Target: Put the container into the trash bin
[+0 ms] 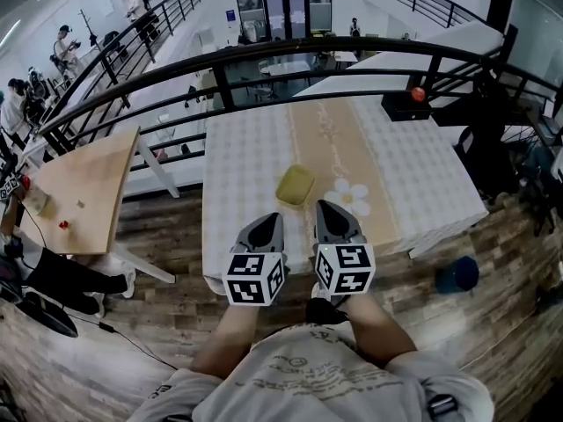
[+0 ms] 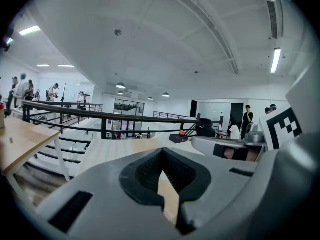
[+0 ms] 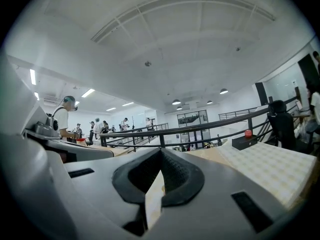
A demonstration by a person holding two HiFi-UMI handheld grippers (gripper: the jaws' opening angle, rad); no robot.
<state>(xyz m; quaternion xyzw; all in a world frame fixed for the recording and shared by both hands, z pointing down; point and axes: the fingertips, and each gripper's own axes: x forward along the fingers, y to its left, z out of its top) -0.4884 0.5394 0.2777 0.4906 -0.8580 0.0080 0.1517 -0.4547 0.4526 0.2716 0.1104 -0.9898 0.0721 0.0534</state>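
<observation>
Left gripper (image 1: 269, 222) (image 2: 161, 156): jaws pressed together, nothing between the pads. Right gripper (image 3: 160, 155) (image 1: 327, 209): same, jaws together and empty. In the head view both sit side by side over the near edge of the table with the pale checked cloth (image 1: 246, 161), tips pointing to 12 o'clock.

The yellow-green rounded-square container (image 1: 295, 185) lies flat on the beige runner (image 1: 330, 134) down the middle of the cloth. It is just ahead of the tips and clear of both: 1 o'clock from the left gripper's tip, 10 o'clock from the right's, roughly centred on the gap between them.

A white flower-shaped piece (image 1: 350, 196) lies at the container's 3 o'clock, near the right gripper's tip.

A blue rounded object (image 1: 457, 273) sits on the wood-plank floor off the table's near right corner, at 4 o'clock from the container and well apart. I can't tell what it is.
</observation>
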